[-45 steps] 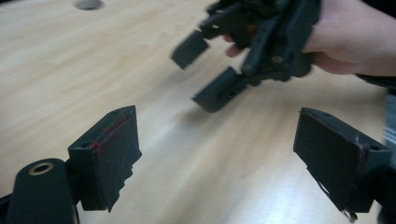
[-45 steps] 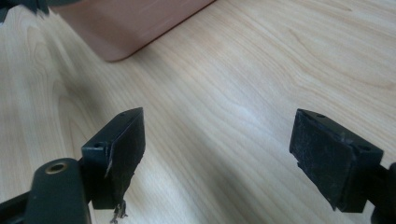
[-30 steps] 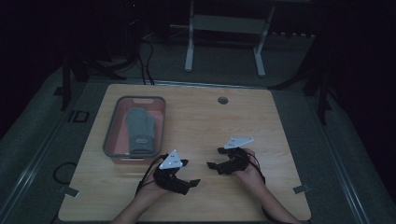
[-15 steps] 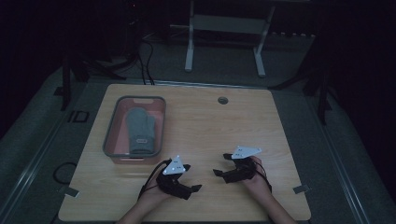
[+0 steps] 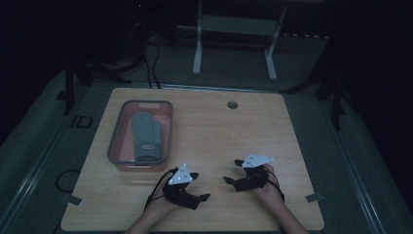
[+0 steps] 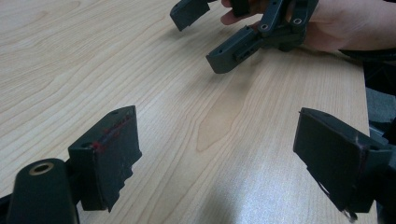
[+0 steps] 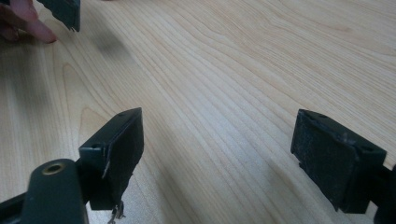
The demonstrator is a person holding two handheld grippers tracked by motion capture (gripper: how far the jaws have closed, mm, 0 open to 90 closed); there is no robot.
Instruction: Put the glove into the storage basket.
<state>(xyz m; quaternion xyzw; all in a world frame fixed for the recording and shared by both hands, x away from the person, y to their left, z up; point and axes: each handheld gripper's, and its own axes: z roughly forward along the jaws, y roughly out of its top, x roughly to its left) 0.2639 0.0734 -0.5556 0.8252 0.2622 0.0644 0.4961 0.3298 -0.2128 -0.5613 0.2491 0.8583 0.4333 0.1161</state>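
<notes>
Left gripper (image 5: 200, 191) and right gripper (image 5: 233, 171) both spread apart, empty, low over table (image 5: 214, 131)

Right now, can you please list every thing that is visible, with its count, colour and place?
table: one, light wood, centre.
bin: one, grey rim with pink inside, far left part of the table.
mitten: one, grey, lying in the bin.
cable hole: one, grey, far edge of the table.
metal stand: one, pale, on the floor beyond the table.
left gripper: one, black, jaws open over bare wood, near edge.
right gripper: one, black, jaws open over bare wood, near edge.
hands: two, behind the grippers.
</notes>
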